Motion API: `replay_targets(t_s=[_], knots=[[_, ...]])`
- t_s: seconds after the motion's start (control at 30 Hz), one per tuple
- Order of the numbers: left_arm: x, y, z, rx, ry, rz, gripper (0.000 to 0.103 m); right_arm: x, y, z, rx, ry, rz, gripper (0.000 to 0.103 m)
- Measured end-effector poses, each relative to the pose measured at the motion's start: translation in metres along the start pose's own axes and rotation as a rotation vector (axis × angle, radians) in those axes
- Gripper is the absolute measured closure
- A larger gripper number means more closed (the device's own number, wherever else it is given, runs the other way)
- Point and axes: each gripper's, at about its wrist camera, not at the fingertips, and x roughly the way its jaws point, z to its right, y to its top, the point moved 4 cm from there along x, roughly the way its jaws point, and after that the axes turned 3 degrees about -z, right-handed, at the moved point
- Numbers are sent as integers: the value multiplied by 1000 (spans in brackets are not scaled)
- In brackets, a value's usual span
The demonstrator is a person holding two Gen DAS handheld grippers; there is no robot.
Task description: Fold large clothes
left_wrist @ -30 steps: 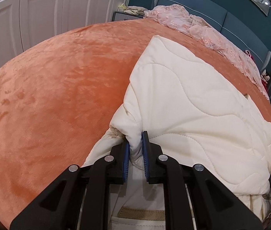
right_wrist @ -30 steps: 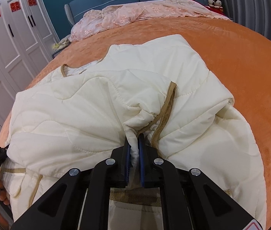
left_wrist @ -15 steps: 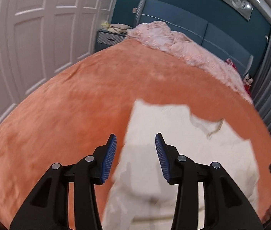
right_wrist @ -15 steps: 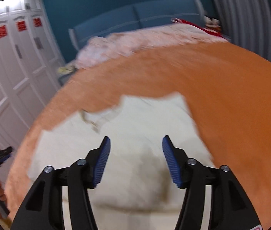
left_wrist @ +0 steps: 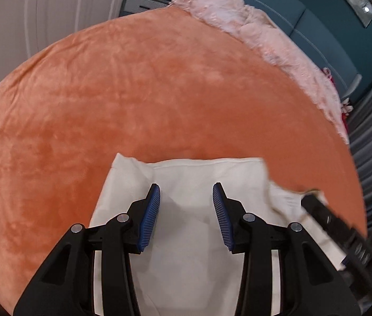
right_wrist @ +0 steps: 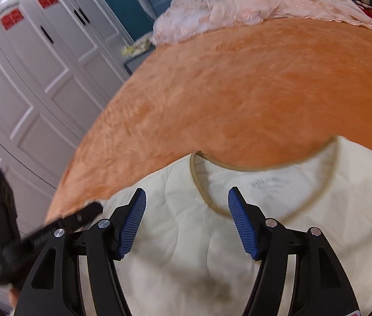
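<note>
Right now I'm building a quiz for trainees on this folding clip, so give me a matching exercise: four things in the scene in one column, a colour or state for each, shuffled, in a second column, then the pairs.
Things:
1. cream quilted jacket
2. blanket
3. left gripper
4. pink lace cover

Descriptions:
A. orange plush, spread over the bed
B. open, holding nothing
C. lying flat, tan-trimmed neckline showing
D. bunched along the blue headboard

Pairs: 1-C, 2-A, 3-B, 4-D

Quilted matt cream jacket, plush orange bed cover, seemingly lacy pink cloth, ribbed blue claw pads
</note>
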Motion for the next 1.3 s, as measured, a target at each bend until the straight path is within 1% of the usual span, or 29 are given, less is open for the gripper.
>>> replay_targets(t_s=[0.1, 0.17, 0.2, 0.23, 0.27, 0.3, 0.33, 0.37, 0.4, 0.47, 0.5, 0.6, 0.73, 0.83, 0.9, 1.0, 1.03, 1.07, 1.13, 1.17, 1.2, 1.23, 1.27, 1.3], knots=[[20, -13, -14, 6, 9, 16, 63, 36, -1, -2, -8, -27, -59, 39], [22, -20, -18, 24, 9, 62, 63, 58, -6, 2, -4, -41, -107, 39], [22, -24, -18, 32, 8, 87, 63, 65, -11, 2, -12, -48, -110, 38], [21, -26, -18, 37, 8, 104, 63, 66, -15, -1, -34, -58, -89, 40], [19, -28, -18, 38, 3, 124, 63, 66, -17, -4, -57, -58, -73, 62], [18, -29, -19, 37, -1, 134, 63, 65, -20, -8, -75, -31, -69, 84], [17, -30, -21, 30, -10, 149, 63, 62, -22, -10, -76, -16, -57, 98], [15, -32, -24, 22, -17, 157, 65, 52, -25, -11, -79, -2, -7, 99], [13, -33, -28, 4, -27, 165, 71, 44, -27, -10, -72, 5, 29, 99], [11, -34, -32, -20, -42, 173, 75, 34, -32, -2, -37, 19, 66, 100], [12, -35, -34, -29, -44, 174, 78, 36, -36, 3, -12, 14, 70, 101], [14, -35, -30, -4, -16, 179, 80, 47, -38, 8, 16, -12, 36, 101], [18, -36, -28, 13, 5, 180, 80, 57, -39, 0, -37, -100, 11, 101], [20, -38, -28, 24, 18, 183, 80, 60, -40, -2, -66, -141, 9, 101], [21, -38, -27, 35, 32, 185, 80, 64, -39, -3, -74, -155, 11, 102], [24, -38, -24, 49, 59, 182, 80, 63, -37, 2, -59, -145, 20, 103], [24, -38, -23, 52, 68, 178, 80, 59, -37, 3, -51, -139, 27, 101], [24, -37, -23, 54, 72, 175, 80, 50, -35, 5, -35, -141, 48, 96], [22, -34, -23, 46, 66, 155, 79, 22, -32, 9, -2, -182, 114, 88], [20, -32, -24, 40, 59, 137, 77, 2, -30, 15, 17, -209, 157, 83], [16, -29, -22, 38, 57, 116, 74, -27, -28, 26, 40, -201, 204, 77], [6, -27, -18, 57, 61, 104, 71, -50, -26, 38, 55, -187, 230, 61], [-8, -27, -9, 93, 62, 122, 62, -73, -25, 52, 65, -191, 248, 45], [-17, -28, -2, 119, 59, 140, 53, -101, -24, 73, 71, -217, 272, 39]])
